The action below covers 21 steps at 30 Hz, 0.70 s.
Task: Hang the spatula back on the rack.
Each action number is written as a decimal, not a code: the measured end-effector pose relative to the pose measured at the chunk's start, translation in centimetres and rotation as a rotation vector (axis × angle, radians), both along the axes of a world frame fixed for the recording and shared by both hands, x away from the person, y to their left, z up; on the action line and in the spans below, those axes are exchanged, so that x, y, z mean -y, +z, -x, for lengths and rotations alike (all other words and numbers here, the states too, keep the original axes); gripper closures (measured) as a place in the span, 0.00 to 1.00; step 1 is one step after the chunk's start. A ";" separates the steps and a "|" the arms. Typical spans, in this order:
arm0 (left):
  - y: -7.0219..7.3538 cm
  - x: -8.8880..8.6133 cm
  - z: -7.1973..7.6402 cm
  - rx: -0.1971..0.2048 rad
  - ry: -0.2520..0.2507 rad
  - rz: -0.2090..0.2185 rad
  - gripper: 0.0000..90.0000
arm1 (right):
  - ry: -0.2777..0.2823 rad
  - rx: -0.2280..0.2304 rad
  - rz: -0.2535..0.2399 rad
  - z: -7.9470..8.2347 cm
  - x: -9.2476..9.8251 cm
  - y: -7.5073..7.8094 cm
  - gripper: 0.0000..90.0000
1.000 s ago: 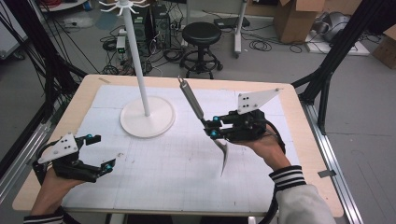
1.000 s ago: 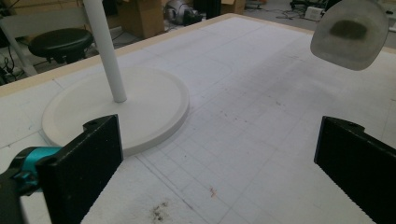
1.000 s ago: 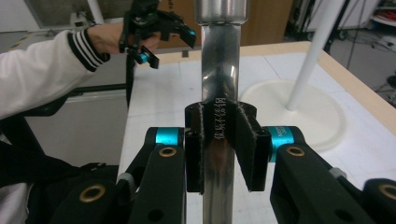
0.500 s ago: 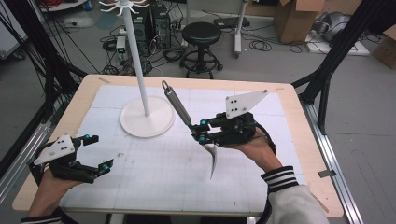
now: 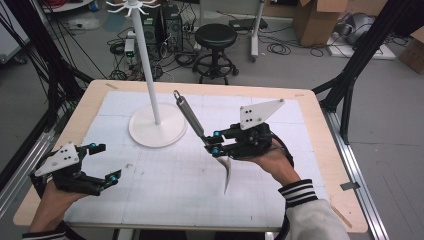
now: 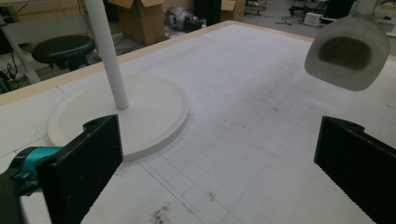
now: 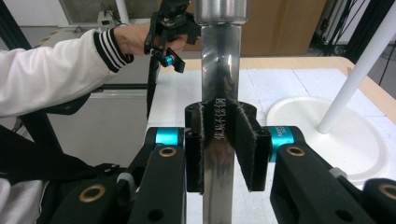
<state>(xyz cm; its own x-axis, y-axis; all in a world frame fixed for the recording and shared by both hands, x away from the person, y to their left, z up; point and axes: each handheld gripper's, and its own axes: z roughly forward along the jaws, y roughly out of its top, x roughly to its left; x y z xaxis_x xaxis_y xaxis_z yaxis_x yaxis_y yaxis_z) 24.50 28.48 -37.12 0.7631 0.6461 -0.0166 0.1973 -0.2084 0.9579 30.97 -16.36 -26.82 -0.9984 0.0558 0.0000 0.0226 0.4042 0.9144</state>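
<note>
Above the white mat, the right gripper, pinching a long steel spatula, has drifted toward the white hook stand, likely for hanging; the left gripper rests spread.

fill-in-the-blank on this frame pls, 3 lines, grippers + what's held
1. The right gripper is shut on a metal ___.
2. The left gripper has its jaws ___.
3. The white stand rests on the ___.
Missing words: spatula; open; table
</note>
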 end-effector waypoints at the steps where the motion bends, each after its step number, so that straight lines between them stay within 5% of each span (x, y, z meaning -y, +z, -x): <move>1: 0.1 0.0 0.0 -0.001 -0.005 -0.001 0.02 | -0.001 -0.001 0.001 0.0 0.0 0.0 0.83; 9: 1.5 0.4 -0.6 -0.011 -0.067 -0.038 0.02 | -0.001 0.006 -0.001 -0.1 -0.5 0.0 0.83; 16: 3.7 0.2 -1.0 -0.029 -0.101 -0.018 0.02 | 0.003 0.008 0.000 -0.2 -0.8 0.0 0.83; 21: 5.0 0.5 -1.2 -0.028 -0.173 -0.006 0.02 | 0.005 0.010 -0.009 -0.1 -0.7 0.1 0.83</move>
<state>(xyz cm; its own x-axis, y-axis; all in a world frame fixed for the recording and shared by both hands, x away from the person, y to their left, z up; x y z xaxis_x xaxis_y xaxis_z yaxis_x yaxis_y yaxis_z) 25.69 27.94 -32.13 0.8623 0.5051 -0.0357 0.1843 -0.2473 0.9512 31.10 -15.67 -26.76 -0.9987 0.0508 -0.0091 0.0118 0.3965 0.9180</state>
